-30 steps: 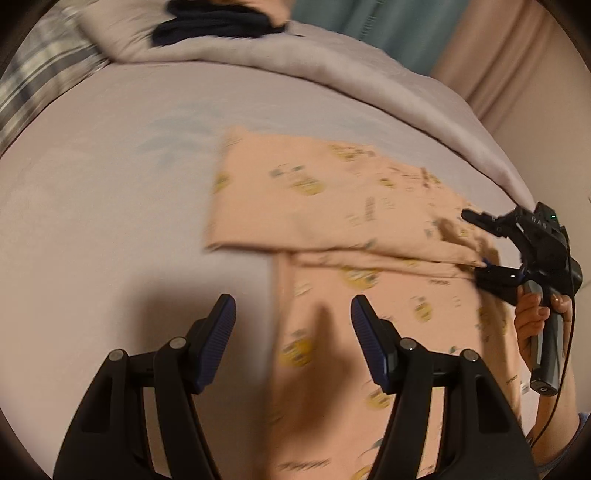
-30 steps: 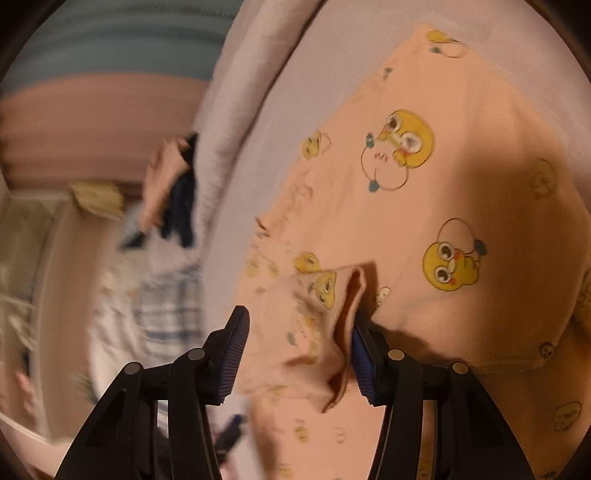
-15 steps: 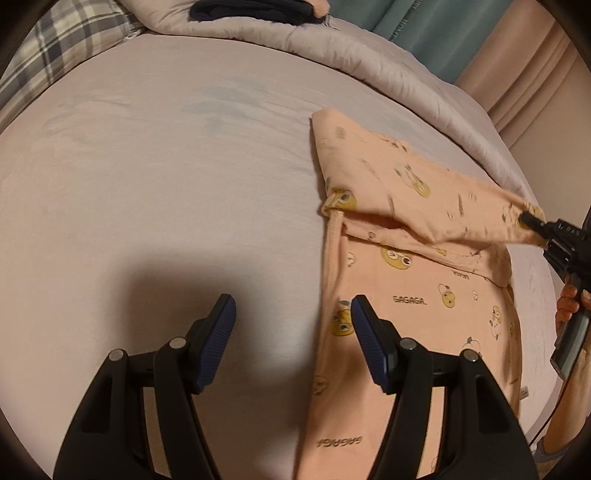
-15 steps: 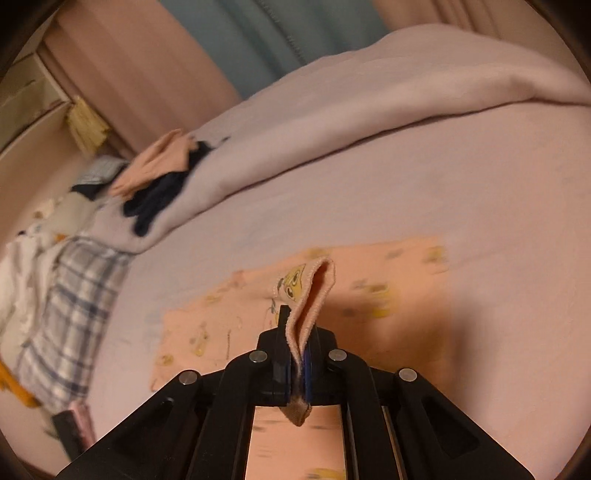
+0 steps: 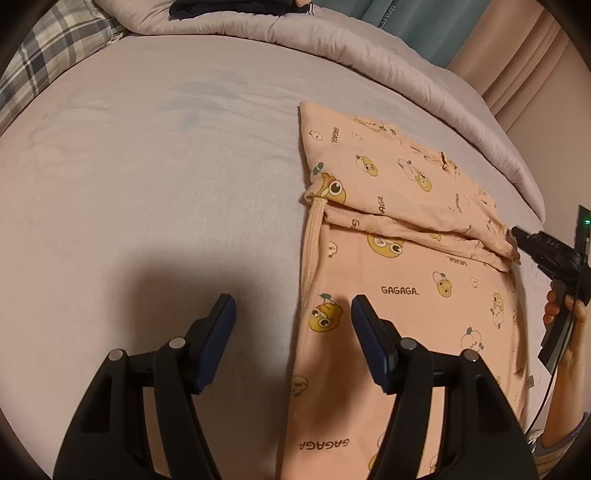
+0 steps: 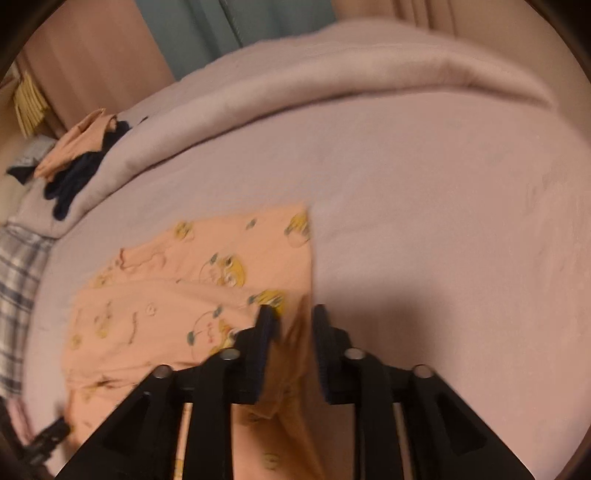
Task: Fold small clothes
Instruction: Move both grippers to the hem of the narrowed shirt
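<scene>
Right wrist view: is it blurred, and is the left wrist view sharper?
Right wrist view: motion blur smears the peach garment and fingers. Left wrist view: sharp, "GAGAGA" print legible, with a dark shadow on the bedsheet before the left gripper.

Bed surface: pale lilac sheet (image 5: 155, 155), lit from above, with dark shadows at the near edge. Far side: rolled lilac duvet (image 5: 369, 48). Far left: plaid pillow (image 5: 48, 51). Behind the bed: teal curtain (image 6: 229, 26) flanked by pink curtains (image 5: 517, 55).

A bedroom: bed (image 5: 147, 184), duvet (image 5: 332, 48), curtains (image 5: 424, 26).
</scene>
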The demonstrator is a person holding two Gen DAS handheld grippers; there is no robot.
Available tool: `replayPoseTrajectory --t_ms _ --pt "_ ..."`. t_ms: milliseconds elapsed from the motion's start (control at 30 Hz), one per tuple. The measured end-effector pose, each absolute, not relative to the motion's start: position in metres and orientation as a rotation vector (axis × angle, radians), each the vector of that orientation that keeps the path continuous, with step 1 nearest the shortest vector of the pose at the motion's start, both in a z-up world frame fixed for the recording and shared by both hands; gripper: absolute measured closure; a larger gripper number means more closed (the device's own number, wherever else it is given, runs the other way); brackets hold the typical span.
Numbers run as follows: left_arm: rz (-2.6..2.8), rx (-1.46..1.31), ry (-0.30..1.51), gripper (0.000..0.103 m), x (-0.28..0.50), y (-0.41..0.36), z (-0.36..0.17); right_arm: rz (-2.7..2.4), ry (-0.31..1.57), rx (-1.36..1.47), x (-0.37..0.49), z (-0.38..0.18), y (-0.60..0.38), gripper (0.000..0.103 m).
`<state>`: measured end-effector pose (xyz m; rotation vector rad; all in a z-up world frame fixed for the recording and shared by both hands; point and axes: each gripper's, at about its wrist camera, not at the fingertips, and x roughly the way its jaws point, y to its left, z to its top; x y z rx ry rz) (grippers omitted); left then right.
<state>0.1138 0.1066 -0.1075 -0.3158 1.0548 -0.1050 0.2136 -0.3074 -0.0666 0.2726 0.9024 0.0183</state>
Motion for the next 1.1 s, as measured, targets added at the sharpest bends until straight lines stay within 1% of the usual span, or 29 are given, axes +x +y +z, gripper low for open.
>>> replayPoseTrajectory --t_ms 100,233,300,333,433,567,667,767,833,900,1000,1100 --pt "-0.118 -0.321 1.057 0.036 0.113 0.104 -0.107 0.126 0.828 0.306 0.204 -0.058 -0.303 0.074" --pt "-0.131 -0.322 1.060 0.036 0.110 0.101 -0.105 0.194 0.877 0.238 0.206 -0.075 -0.282 0.075" --pt "-0.132 -0.319 1.064 0.036 0.107 0.101 -0.104 0.186 0.942 0.174 0.213 -0.096 -0.275 0.079" --pt "-0.131 -0.317 1.066 0.036 0.104 0.100 -0.104 0.188 0.946 0.158 0.215 -0.101 -0.274 0.079" --pt "-0.134 -0.319 1.065 0.036 0.093 0.102 -0.101 0.175 0.920 0.158 0.212 -0.093 -0.273 0.079" --pt "-0.146 -0.318 1.081 0.036 0.079 0.100 -0.102 0.260 0.903 0.205 0.176 -0.082 -0.265 0.079" --pt "-0.158 -0.322 1.090 0.036 0.065 0.098 -0.103 0.270 0.962 0.120 0.146 -0.094 -0.249 0.079" --pt "-0.174 -0.327 1.100 0.036 0.052 0.096 -0.103 0.287 0.962 0.060 0.115 -0.096 -0.244 0.079" --pt "-0.182 -0.341 1.104 0.036 0.046 0.096 -0.103 0.291 0.959 0.059 0.101 -0.094 -0.245 0.077" --pt "-0.191 -0.357 1.111 0.036 0.039 0.097 -0.104 0.298 0.962 0.081 0.093 -0.090 -0.251 0.071" --pt "-0.213 -0.385 1.124 0.036 0.029 0.098 -0.106 0.275 0.962 0.118 0.083 -0.083 -0.257 0.065" --pt "-0.244 -0.435 1.136 0.034 0.021 0.103 -0.109 0.257 0.967 0.172 0.073 -0.082 -0.274 0.063"
